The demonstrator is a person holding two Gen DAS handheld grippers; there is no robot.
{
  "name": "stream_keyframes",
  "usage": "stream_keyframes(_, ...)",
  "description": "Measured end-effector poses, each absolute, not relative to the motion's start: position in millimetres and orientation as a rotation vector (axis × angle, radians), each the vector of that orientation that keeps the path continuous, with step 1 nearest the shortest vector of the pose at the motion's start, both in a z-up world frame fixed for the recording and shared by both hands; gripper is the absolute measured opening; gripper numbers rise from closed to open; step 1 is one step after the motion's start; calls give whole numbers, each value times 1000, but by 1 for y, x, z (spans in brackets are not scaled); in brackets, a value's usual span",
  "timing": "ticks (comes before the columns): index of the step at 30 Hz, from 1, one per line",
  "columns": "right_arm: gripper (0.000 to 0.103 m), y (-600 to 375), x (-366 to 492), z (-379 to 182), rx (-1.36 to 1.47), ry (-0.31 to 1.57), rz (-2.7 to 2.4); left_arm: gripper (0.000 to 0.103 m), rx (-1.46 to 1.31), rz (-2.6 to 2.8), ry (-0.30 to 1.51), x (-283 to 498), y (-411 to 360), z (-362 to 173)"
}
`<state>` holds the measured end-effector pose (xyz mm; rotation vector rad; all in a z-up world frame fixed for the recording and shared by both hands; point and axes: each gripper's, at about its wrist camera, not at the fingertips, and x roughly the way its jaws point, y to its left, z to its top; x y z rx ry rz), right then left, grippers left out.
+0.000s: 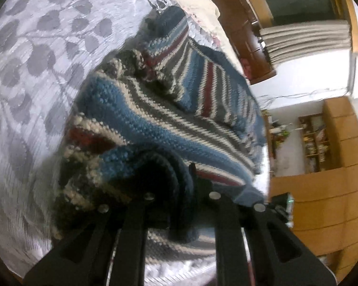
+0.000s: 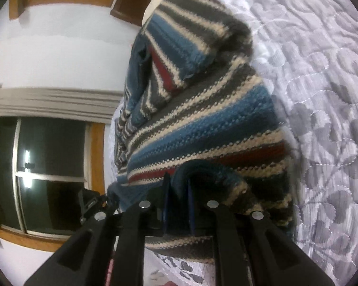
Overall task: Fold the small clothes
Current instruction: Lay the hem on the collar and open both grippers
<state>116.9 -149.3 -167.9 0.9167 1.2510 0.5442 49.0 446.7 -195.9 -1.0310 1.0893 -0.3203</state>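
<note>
- Striped knit: one sweater (image 1: 155, 119) in blue, grey, cream and red, lifted and draped above the bed's leaf-patterned quilt (image 1: 35, 71).
- Left hand-held gripper (image 1: 171, 186): clamped on a bunched edge of the sweater.
- Right hand-held gripper (image 2: 179, 190): pinching another fold of the same sweater (image 2: 202, 119).
- One curtained window (image 2: 47, 155) sits beyond.

The tips of the left tongs (image 1: 176, 190) are hidden in a dark fold of the blue, grey, cream and red striped knitted sweater (image 1: 155, 124), so their grip cannot be seen. The tips of the right tongs (image 2: 179, 190) are partly buried in the same sweater (image 2: 202, 124). The sweater's near end is behind the black arms. The small things on the far brown wooden shelf (image 1: 315, 140) are too blurry to name.
</note>
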Motion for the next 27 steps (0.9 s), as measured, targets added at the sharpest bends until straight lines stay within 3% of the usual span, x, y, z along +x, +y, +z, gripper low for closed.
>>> stream_keyframes(1,20,-153,117,-166,914,1247,536,15,-1044,-324,1083,47,452,-193)
stream_keyframes(3,29,-160,117,-162,884,1237,484,31,-1029,-290,1063,42,464,-184)
stream_keyframes(4,32,-167,115,-160,883,1229,473,34,-1024,-278,1048,38,469,-181)
stream_keyframes(10,33,-178,113,-139,750,1181,395,35,-768,-190,1003,30,484,-144)
stream_keyframes(14,38,-167,113,-126,680,1165,401,46,-537,-263,999,39,455,-125)
stream_keyframes(27,43,-115,116,-112,456,1186,415,53,-157,-516,1085,100,395,-150)
